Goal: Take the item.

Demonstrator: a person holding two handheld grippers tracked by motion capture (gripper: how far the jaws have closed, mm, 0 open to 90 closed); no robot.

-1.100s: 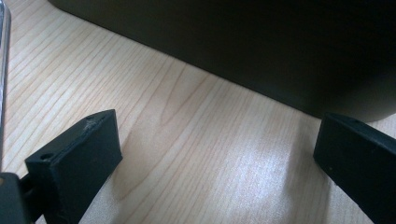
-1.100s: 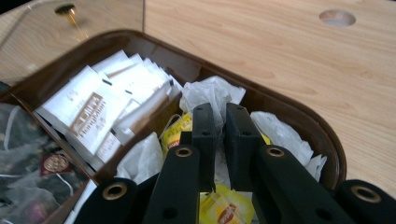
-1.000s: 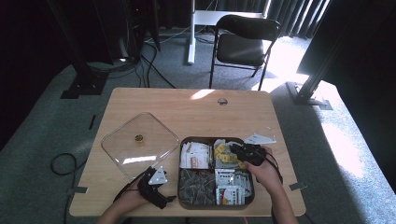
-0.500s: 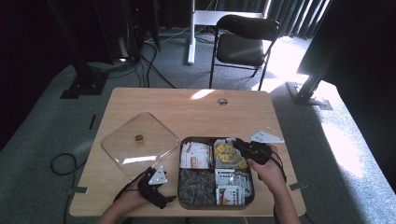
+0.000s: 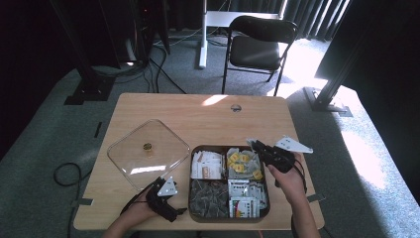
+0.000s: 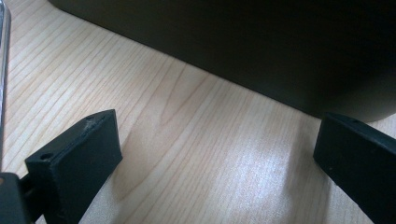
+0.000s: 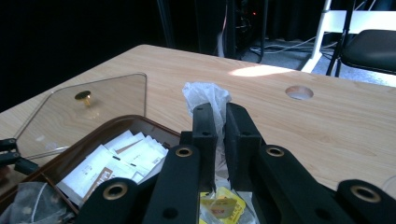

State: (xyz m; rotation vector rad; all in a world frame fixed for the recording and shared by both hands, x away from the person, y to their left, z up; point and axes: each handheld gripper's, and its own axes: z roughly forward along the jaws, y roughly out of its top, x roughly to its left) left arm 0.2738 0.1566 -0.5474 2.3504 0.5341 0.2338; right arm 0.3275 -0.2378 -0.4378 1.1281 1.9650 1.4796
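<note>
My surface (image 5: 208,111) is pale wood with a fine grain and a soft satin sheen, and the lid (image 5: 148,153) lying on it is clear, glossy plastic or glass with a small brass-coloured metal knob (image 5: 147,147). The fingers (image 7: 205,135) of my right gripper (image 5: 257,146) are matt black and faintly rough, pinching a thin, crinkled white paper sachet (image 7: 205,95). The tray (image 5: 230,218) looks dark brown and smooth, with flat white paper packets (image 5: 207,165) in it.

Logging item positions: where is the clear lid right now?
In the high view the clear lid lies flat on the table's left half, just left of the compartment tray and just beyond the left tongs.
</note>
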